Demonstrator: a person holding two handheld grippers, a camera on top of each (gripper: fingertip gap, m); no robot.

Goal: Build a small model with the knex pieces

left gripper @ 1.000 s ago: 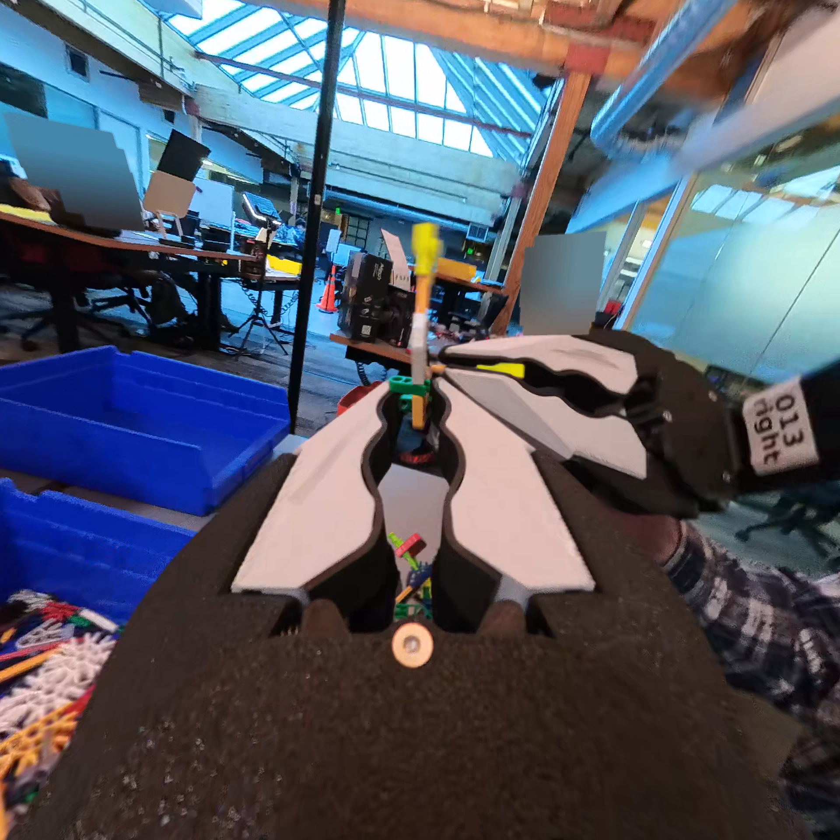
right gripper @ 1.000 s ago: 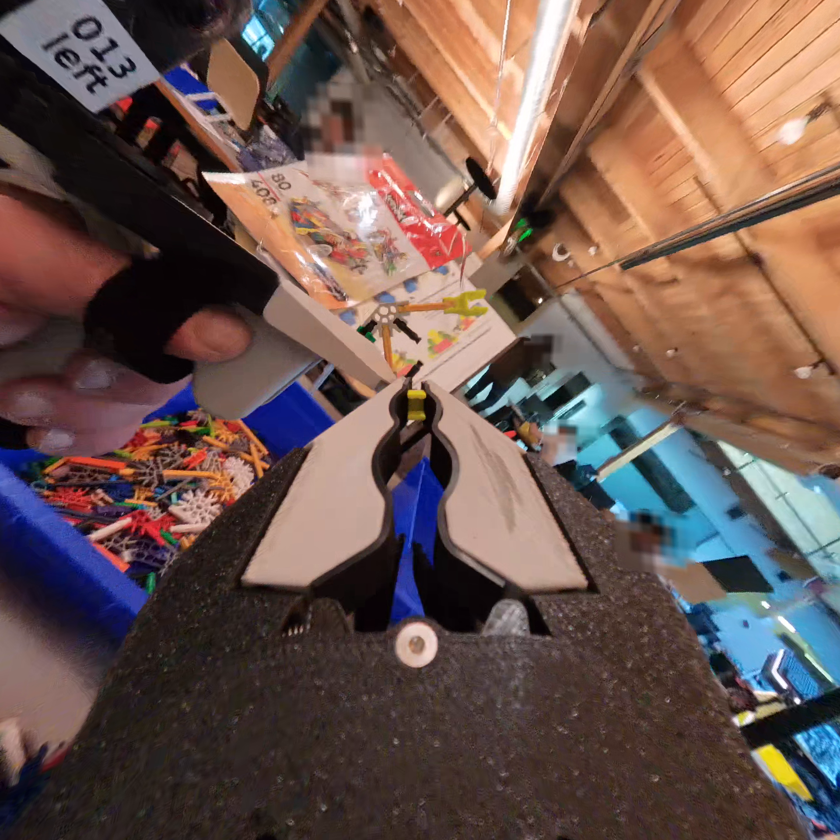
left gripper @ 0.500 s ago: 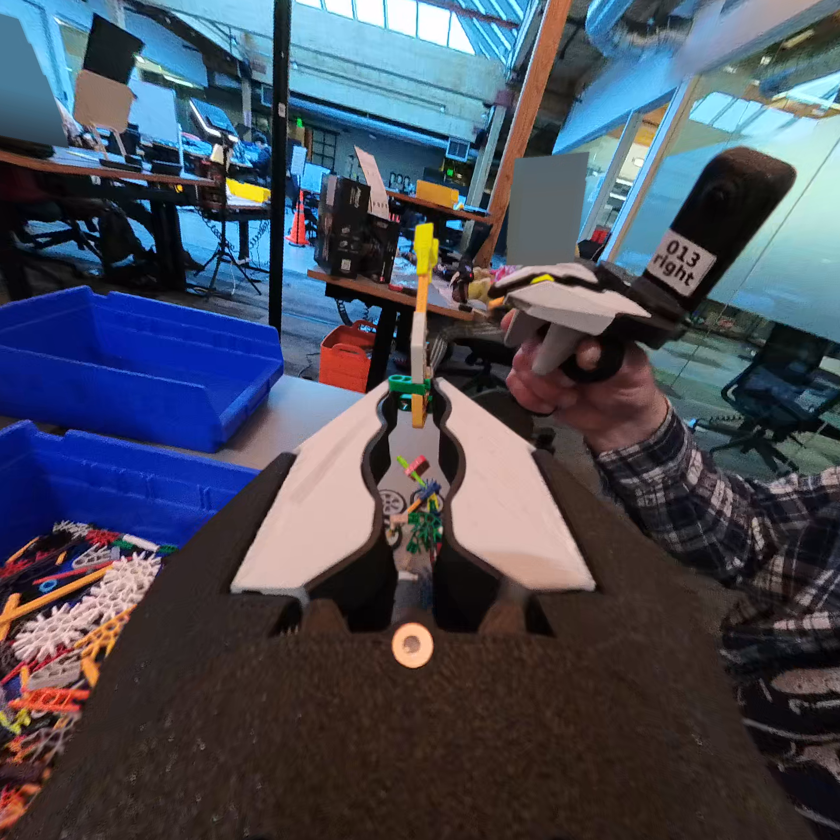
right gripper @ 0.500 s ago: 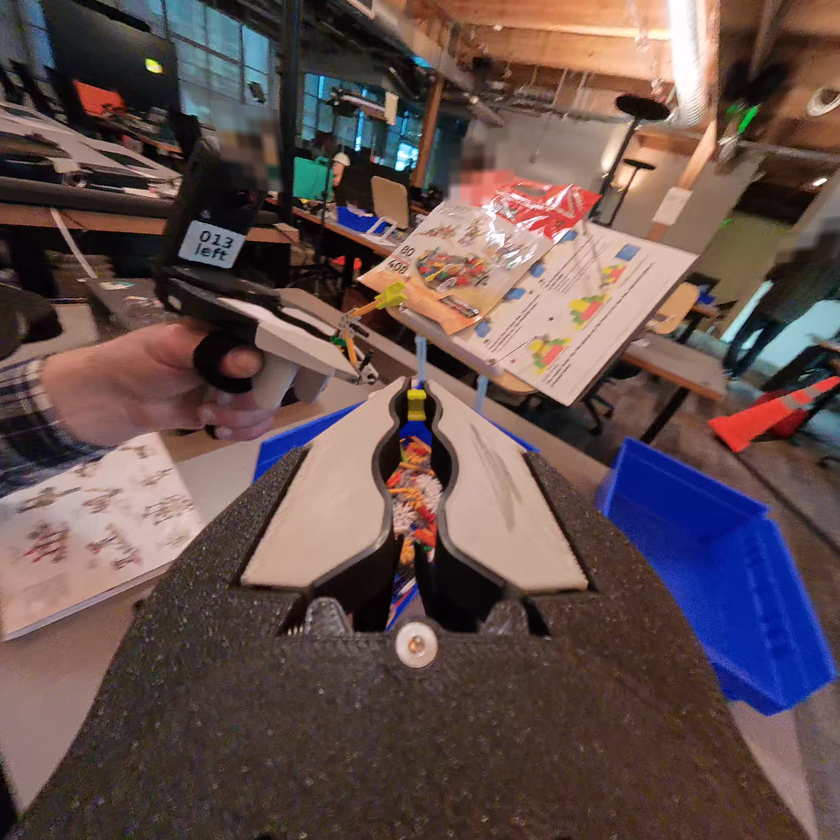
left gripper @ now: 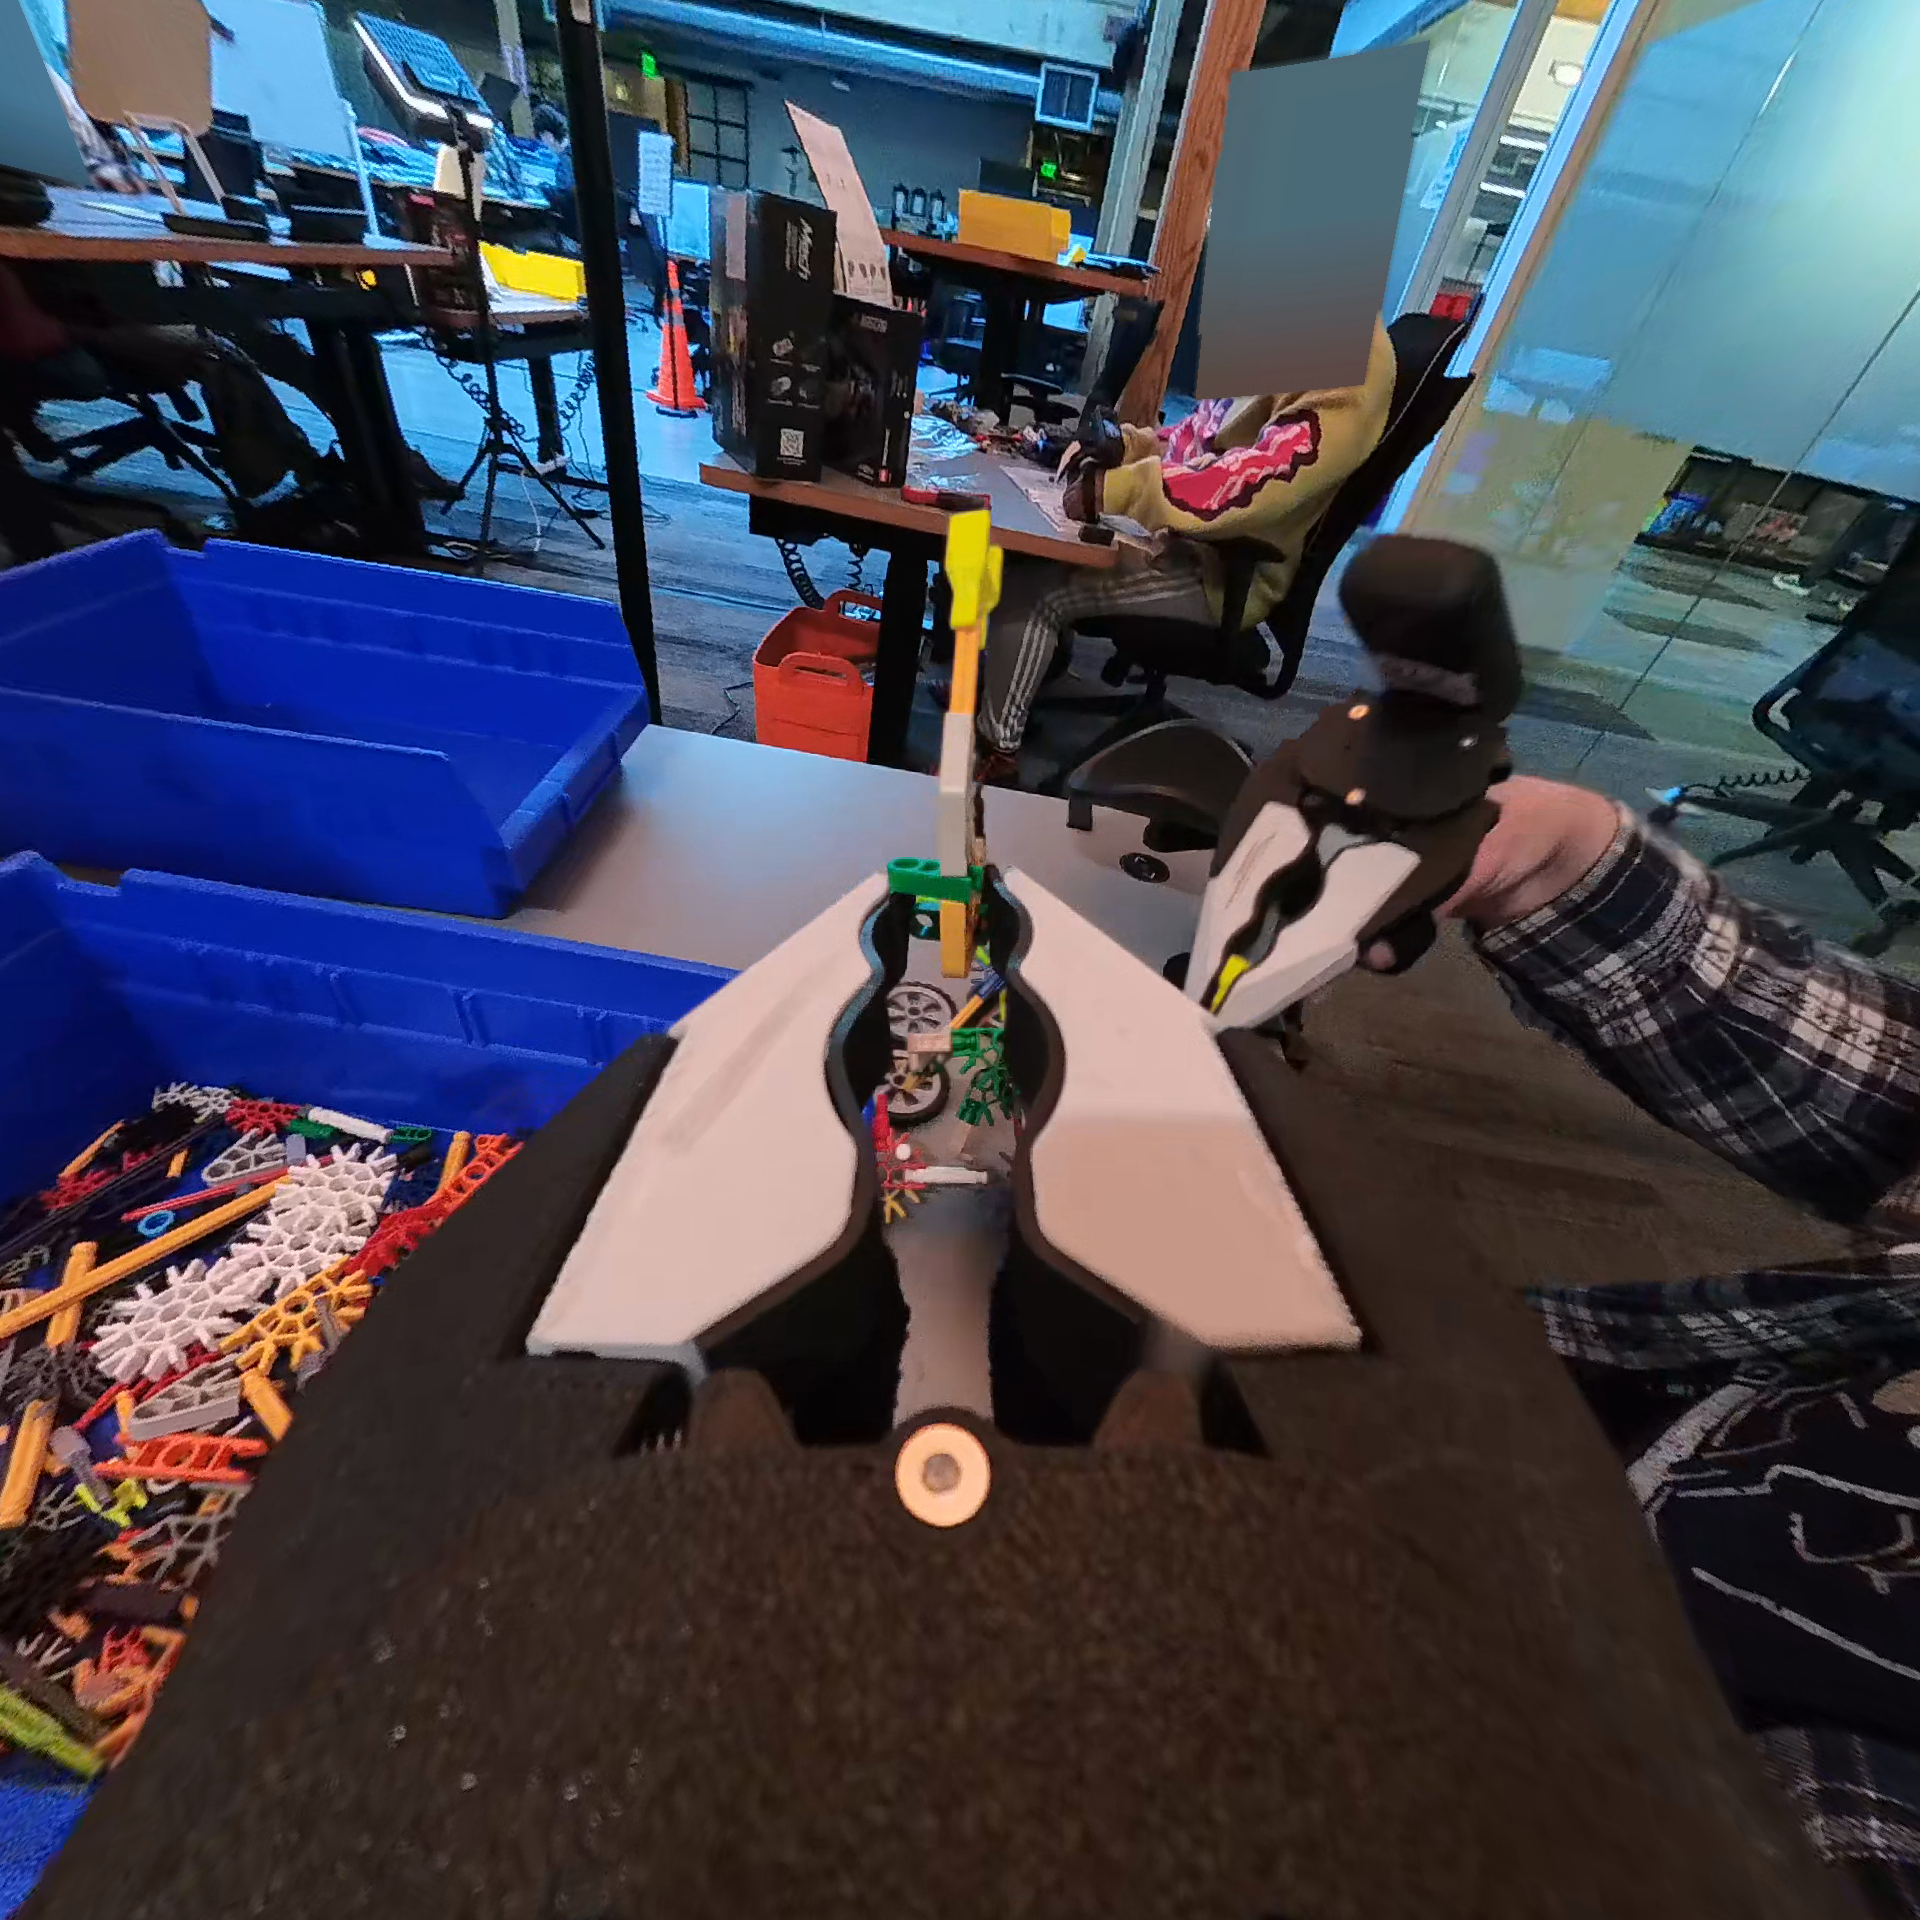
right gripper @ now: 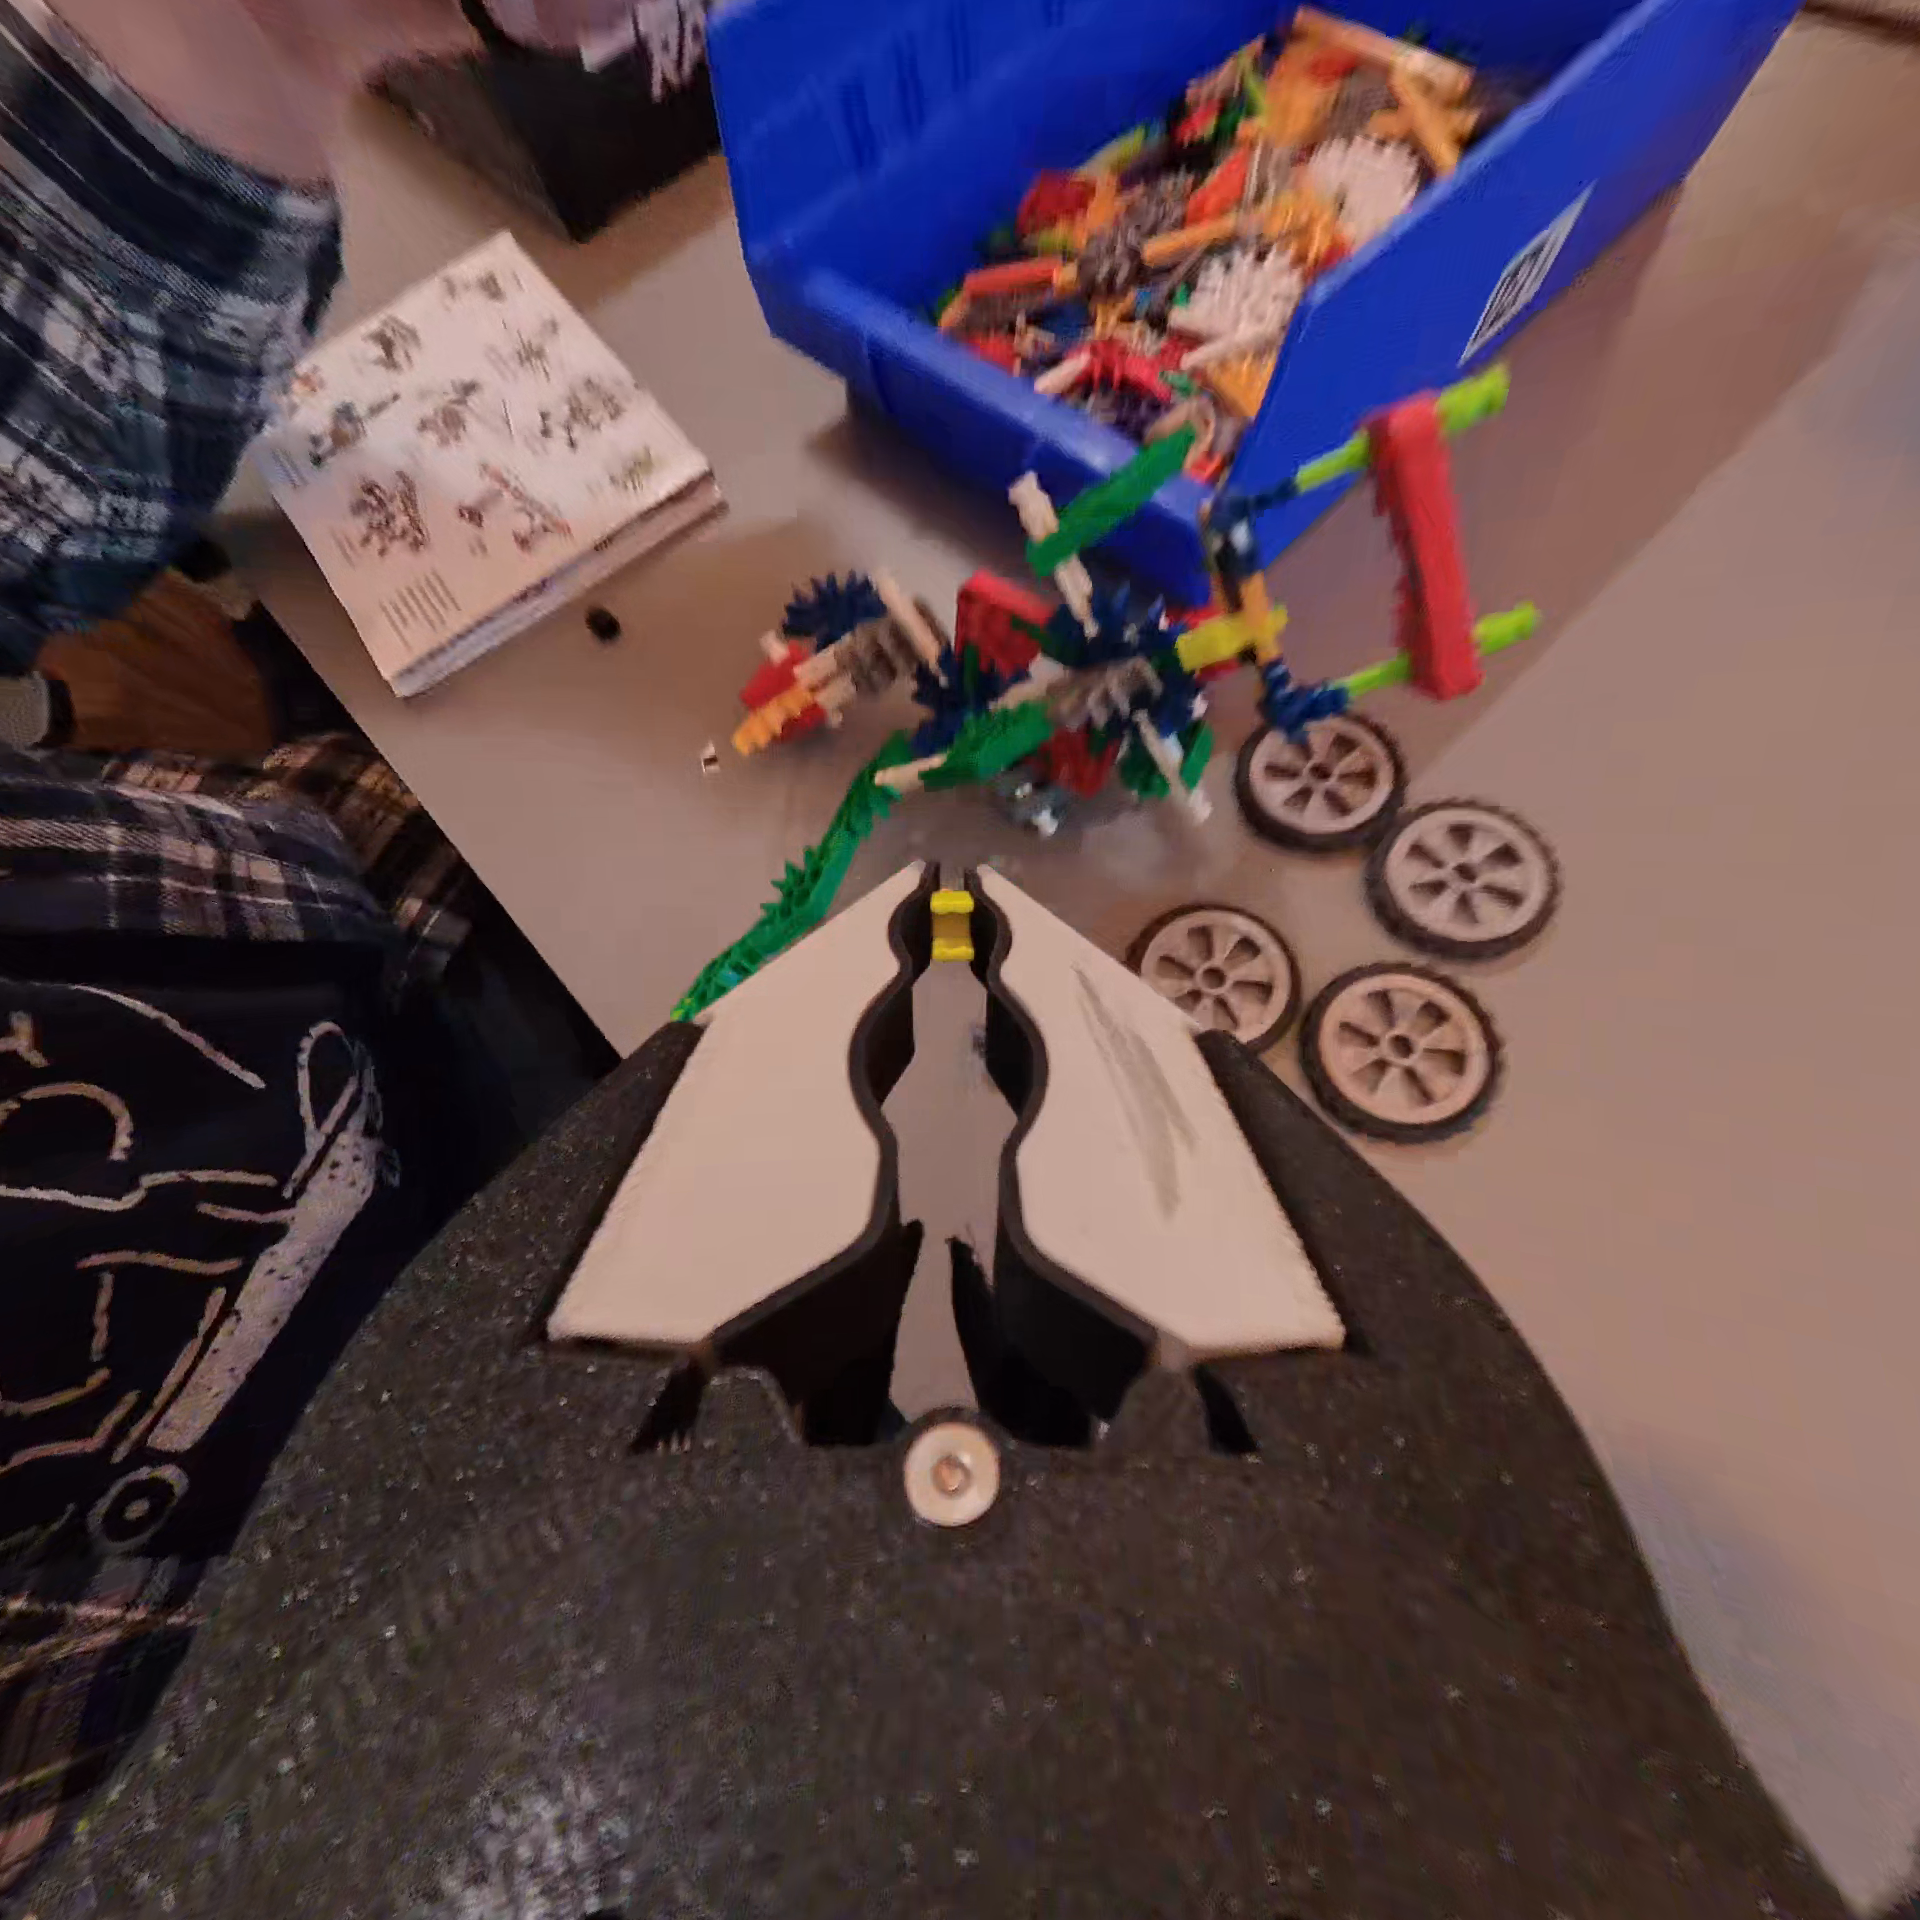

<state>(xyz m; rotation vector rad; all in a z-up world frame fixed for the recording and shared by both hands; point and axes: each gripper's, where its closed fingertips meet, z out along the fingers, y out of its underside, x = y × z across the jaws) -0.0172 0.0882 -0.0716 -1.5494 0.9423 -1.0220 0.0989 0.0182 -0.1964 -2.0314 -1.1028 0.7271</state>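
My left gripper (left gripper: 940,894) is shut on a small toy assembly (left gripper: 961,748): an upright orange and white rod with a yellow connector on top and a green connector at the fingertips. My right gripper (right gripper: 951,883) is shut on a small yellow piece (right gripper: 950,923); it also shows in the left wrist view (left gripper: 1262,971), pointing down to the right of my left gripper. Below it on the grey table (right gripper: 1662,1039) lies a pile of coloured rods and connectors (right gripper: 1039,696). Several grey wheels (right gripper: 1397,1049) lie to the right.
A blue bin (right gripper: 1340,312) full of building pieces stands behind the pile; it also shows in the left wrist view (left gripper: 312,1008). A second blue bin (left gripper: 312,717) stands farther back. An open instruction booklet (right gripper: 478,457) lies at the left. A person sits at a desk beyond (left gripper: 1236,468). My hands' fingertips stand some 20 cm from each other.
My right gripper has swung away from the left gripper and tilted down toward the table, still holding the yellow piece. My left gripper has lowered its view, still holding the assembly.
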